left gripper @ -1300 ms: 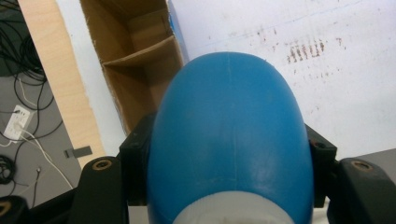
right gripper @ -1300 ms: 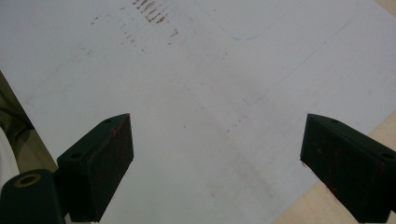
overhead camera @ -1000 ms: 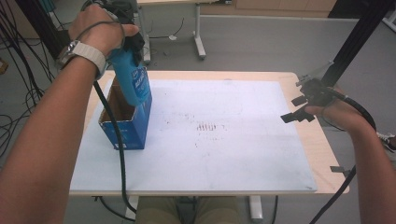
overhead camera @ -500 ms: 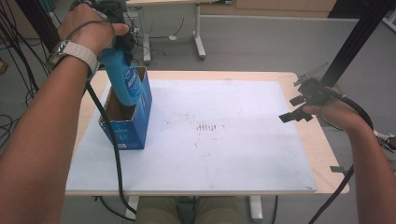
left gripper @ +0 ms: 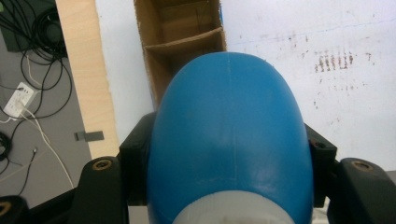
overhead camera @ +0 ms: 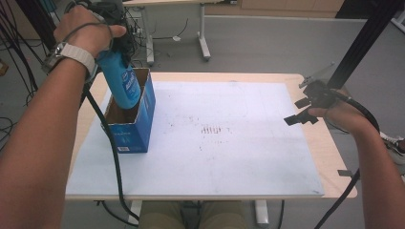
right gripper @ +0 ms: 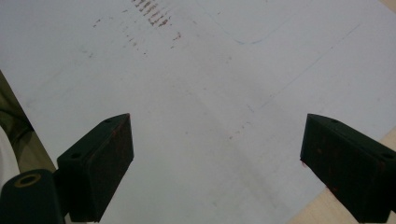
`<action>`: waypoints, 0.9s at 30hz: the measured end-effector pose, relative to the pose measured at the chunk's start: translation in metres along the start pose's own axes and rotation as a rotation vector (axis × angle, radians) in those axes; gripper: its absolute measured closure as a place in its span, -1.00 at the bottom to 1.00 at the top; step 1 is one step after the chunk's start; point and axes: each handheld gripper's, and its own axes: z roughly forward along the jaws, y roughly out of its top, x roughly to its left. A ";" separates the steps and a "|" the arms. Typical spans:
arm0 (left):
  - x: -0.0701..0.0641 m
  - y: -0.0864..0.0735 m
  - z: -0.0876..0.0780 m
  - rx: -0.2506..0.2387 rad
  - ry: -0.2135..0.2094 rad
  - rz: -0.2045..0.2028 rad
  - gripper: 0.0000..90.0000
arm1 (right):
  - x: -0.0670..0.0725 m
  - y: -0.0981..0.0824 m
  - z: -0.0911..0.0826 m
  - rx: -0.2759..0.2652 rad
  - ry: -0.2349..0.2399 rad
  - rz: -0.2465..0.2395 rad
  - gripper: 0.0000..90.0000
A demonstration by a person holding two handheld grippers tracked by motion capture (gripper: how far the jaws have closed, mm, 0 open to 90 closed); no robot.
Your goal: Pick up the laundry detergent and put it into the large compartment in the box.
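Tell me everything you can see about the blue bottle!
The blue bottle looks like smooth plastic with white lettering on its side. It hangs tilted, base down, its lower end inside the open cardboard box at the table's left. The left gripper is shut on its upper part, black jaws pressing both sides. In the left gripper view its rounded body ends in a pale band.

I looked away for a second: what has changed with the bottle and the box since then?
The left gripper, shut on the blue bottle, has lifted it higher out of the cardboard box; its lower end is still inside. The box has not moved, and the right gripper stays open at the table's right edge.
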 end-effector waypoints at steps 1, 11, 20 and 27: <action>0.001 0.000 0.000 -0.002 0.000 -0.003 -0.15 | 0.000 0.000 0.000 0.001 0.000 0.000 -0.79; 0.003 0.000 0.006 0.001 0.027 -0.019 -0.15 | -0.001 0.001 0.003 0.004 0.003 -0.001 -0.79; 0.009 0.001 0.019 0.001 0.019 -0.031 -0.15 | -0.001 0.002 0.005 0.006 0.007 0.003 -0.79; 0.012 0.002 0.032 0.002 0.017 -0.035 -0.15 | -0.002 0.000 0.006 0.009 0.009 0.007 -0.79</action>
